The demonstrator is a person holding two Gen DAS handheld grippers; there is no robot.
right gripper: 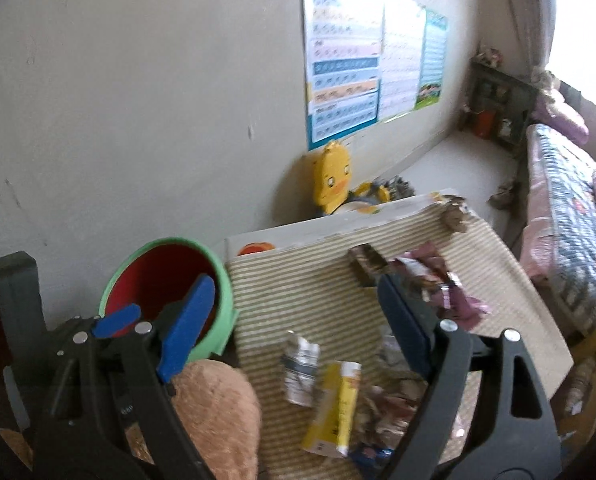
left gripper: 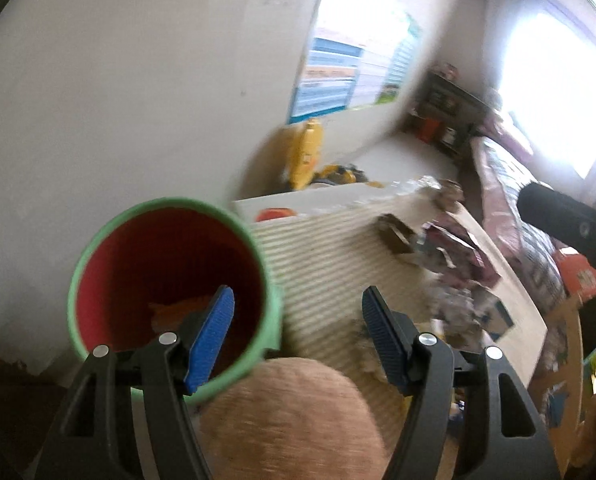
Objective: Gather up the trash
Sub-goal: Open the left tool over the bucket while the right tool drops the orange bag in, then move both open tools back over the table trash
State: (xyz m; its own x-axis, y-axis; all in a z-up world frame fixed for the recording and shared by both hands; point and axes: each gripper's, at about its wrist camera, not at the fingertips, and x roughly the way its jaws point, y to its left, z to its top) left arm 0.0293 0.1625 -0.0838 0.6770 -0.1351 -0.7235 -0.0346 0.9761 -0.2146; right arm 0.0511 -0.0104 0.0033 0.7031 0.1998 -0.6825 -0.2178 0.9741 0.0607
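Note:
A green bin [left gripper: 170,280] with a red inside stands at the left of the striped table mat [left gripper: 318,264]; something orange lies in it. My left gripper [left gripper: 298,304] is open and empty, its left finger over the bin's mouth. In the right wrist view the bin [right gripper: 166,276] is at the left. My right gripper [right gripper: 298,288] hangs open and empty above the mat [right gripper: 290,280]. Below it lie a yellow carton [right gripper: 334,408] and a crumpled silver wrapper [right gripper: 300,368]. Pink wrappers [right gripper: 446,288] and a brown scrap [right gripper: 364,268] lie farther back.
A tan plush thing [right gripper: 218,412] sits in front of the bin. A yellow duck toy [right gripper: 330,180] leans on the wall behind the table, under a poster [right gripper: 342,72]. A bed with a patterned quilt [right gripper: 566,208] runs along the right, and a dark shelf [right gripper: 494,108] stands beyond it.

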